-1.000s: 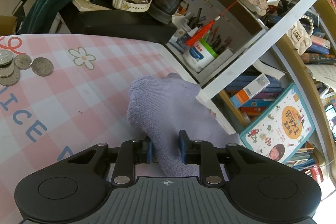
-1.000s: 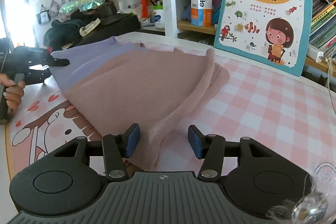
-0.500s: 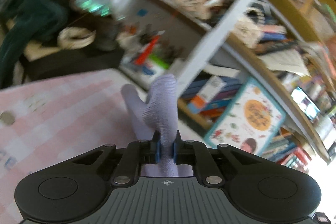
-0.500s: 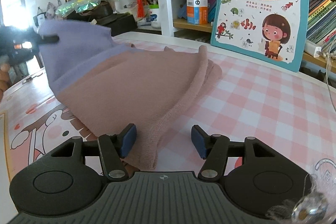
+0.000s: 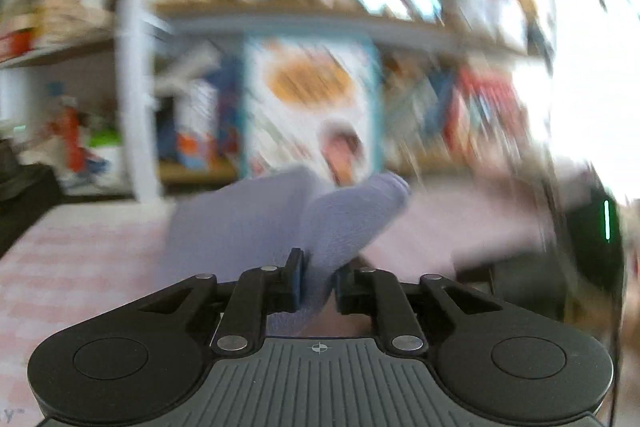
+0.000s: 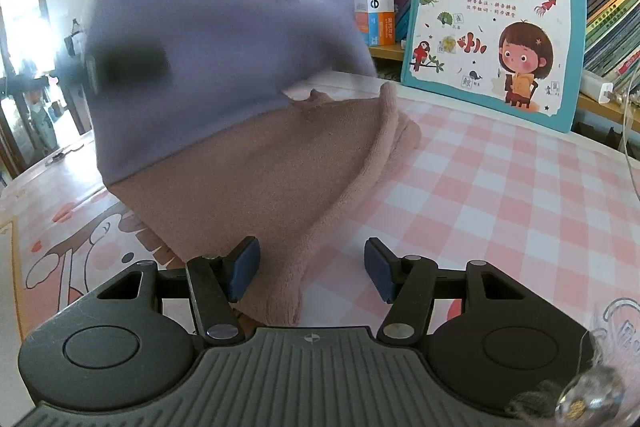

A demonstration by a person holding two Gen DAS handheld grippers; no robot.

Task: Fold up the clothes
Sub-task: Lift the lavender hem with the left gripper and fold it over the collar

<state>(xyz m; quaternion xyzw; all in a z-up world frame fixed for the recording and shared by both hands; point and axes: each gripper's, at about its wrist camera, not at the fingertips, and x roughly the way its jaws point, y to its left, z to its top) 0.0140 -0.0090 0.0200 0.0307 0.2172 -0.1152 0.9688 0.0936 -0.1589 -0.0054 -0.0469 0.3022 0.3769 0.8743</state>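
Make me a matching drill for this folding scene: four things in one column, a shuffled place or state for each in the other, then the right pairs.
Things:
1. left hand-held gripper
2. right hand-held gripper
3. picture book
4. garment's pink part

States:
A. propped upright against the shelves
B. lying on the checked tablecloth
C. jaws apart, pressing nothing
D. lifting the garment's purple end

Pairs: 1-D, 2-C, 3-A, 4-B

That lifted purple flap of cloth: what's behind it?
The purple flap, raised by the left gripper, hides part of the shelves. Beside it the toothpaste box and picture book show; anything directly behind is covered.
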